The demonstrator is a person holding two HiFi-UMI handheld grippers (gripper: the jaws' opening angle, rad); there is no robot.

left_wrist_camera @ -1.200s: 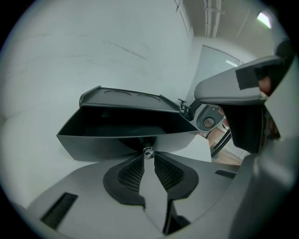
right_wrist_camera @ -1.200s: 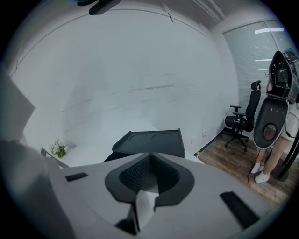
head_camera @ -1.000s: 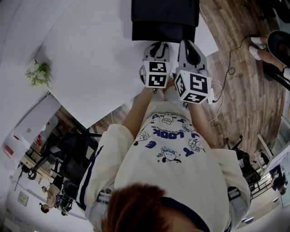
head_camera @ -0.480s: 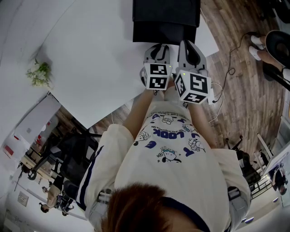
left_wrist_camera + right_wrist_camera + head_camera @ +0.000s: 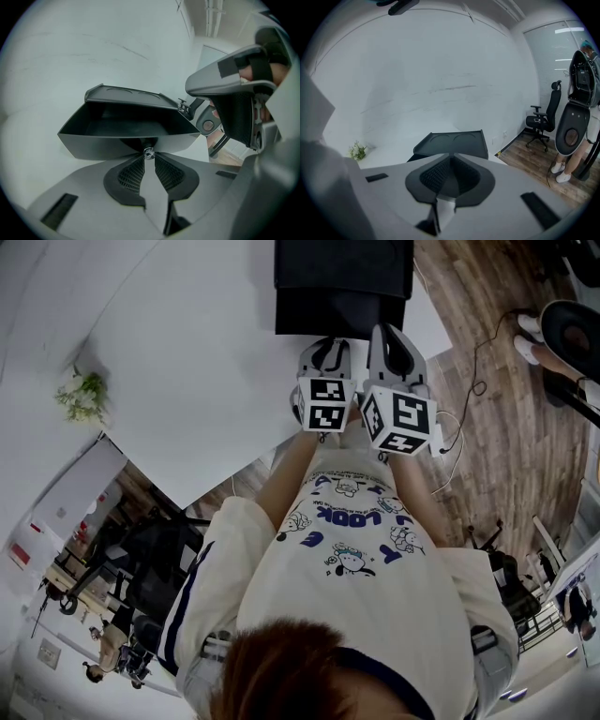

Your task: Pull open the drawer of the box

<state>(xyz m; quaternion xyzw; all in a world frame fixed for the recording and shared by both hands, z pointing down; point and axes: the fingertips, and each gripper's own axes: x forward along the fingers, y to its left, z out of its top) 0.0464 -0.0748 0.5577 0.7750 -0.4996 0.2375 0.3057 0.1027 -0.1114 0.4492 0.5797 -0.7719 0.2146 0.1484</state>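
The left gripper was clamped on the small knob of the drawer. The drawer stood pulled out of the box on the table, its inside too dark to make out. The right gripper hung just beside, jaws together on nothing, blocking the drawer from its own view.

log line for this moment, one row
left gripper: shut on drawer knob | drawer: open | right gripper: shut, empty, by box
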